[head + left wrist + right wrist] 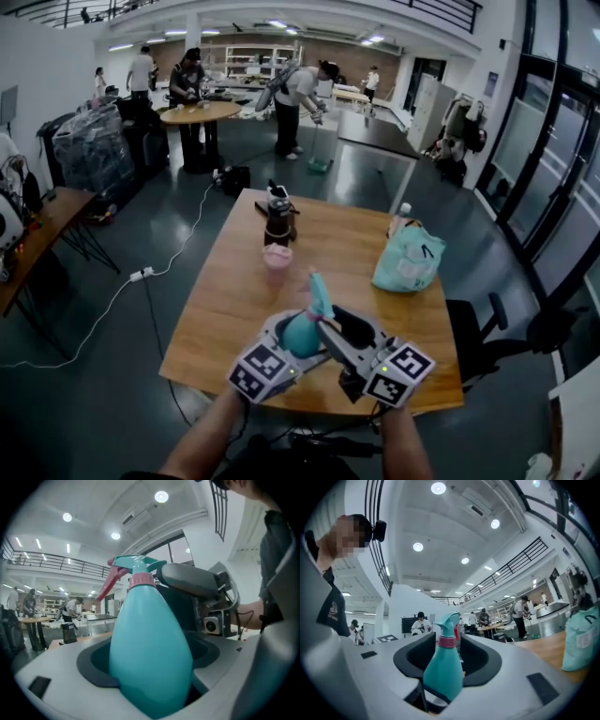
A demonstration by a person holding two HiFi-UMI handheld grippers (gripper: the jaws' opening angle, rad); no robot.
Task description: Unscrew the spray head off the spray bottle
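A teal spray bottle with a pink collar, a teal spray head and a red trigger stands upright above the near edge of the wooden table. My left gripper is shut on its wide body, with both jaws pressed against it. My right gripper faces it from the right and shows behind the bottle as a grey jaw in the left gripper view. In the right gripper view the bottle stands between the open jaws, with a gap on each side of the neck.
A pink cup and a black device stand mid-table. A teal bag with a white bottle behind it sits at the right. A black chair is beside the table. People work at tables farther back.
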